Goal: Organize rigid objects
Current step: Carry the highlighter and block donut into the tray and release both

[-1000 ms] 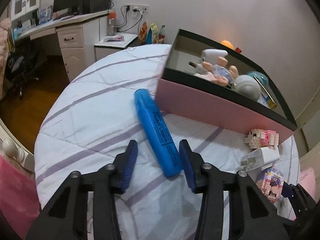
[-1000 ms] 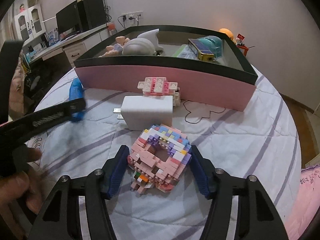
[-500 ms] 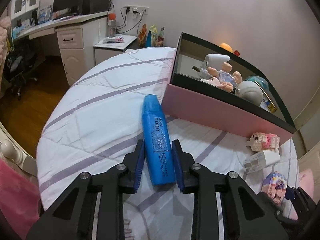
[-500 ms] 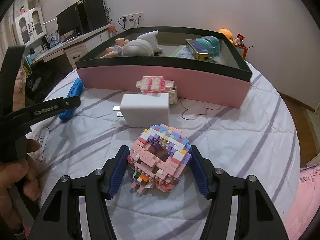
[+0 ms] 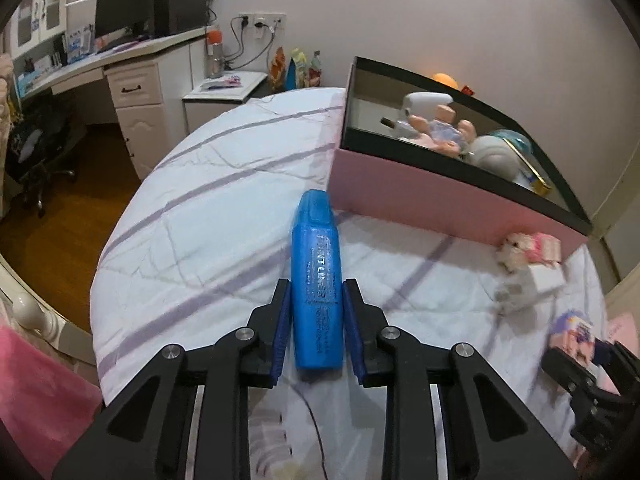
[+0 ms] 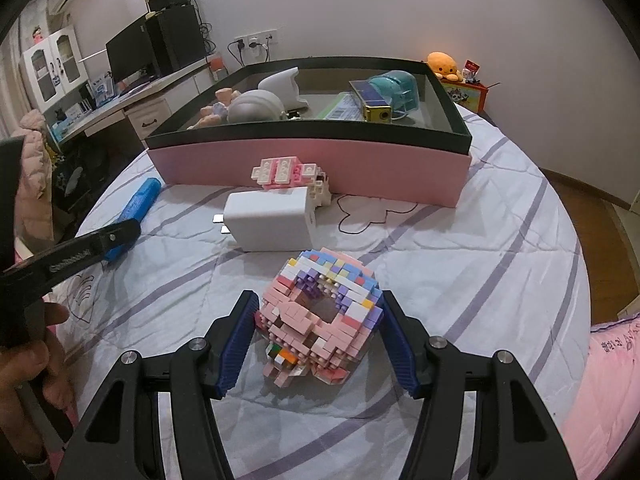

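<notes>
The blue marker (image 5: 317,280) lies on the bed (image 5: 208,208) just beside the pink box (image 5: 440,204), clamped between the fingers of the left gripper (image 5: 316,312). The brick donut (image 6: 320,312) sits further along the bed, the right gripper (image 6: 318,336) around it with its fingers closed against its sides. The box already holds several toys, so sorting looks partly done; the marker, the donut, the white charger (image 6: 268,220) and the small brick figure (image 6: 288,174) remain outside.
</notes>
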{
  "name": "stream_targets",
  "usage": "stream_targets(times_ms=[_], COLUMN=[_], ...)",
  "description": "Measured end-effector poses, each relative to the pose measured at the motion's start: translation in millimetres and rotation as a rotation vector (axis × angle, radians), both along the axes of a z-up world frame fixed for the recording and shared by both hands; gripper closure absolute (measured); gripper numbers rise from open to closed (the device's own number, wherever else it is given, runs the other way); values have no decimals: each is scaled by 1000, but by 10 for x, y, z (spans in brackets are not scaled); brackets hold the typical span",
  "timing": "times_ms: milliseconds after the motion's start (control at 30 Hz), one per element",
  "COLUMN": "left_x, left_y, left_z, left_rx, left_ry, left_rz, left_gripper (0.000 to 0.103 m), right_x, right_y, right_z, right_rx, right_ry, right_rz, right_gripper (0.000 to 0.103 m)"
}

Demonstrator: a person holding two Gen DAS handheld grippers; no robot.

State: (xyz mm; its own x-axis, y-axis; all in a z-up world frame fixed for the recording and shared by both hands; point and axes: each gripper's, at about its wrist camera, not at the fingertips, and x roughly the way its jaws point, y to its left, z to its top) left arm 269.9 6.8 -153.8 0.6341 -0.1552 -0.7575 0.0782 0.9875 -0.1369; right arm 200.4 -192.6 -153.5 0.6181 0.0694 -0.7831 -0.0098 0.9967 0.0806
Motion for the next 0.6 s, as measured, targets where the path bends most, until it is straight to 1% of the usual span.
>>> stream_targets(times_ms=[67,233,333,433,600], left_x=[73,128,23,-92,-249], left_y=[-32,-11,22,25,-14], left_z=[5,2,40,119,323], left_rx=[8,-22,-43,-45,-39], left_ry=[-2,4,-16,-42,-83], left_rz=[-4,-20,-16,-15,-43], left_gripper=[76,77,77,77,77], right_x=[0,-14,-24,-51,-102], right_y=[1,10,1,-24,-60], right_z=[-9,-2,14,59,229], right_rx=[1,7,14,22,55], right_ry=[2,-1,-6,-15,-45], right_rz=[-2,1,0,0,6], right_gripper=[42,42,42,42,42])
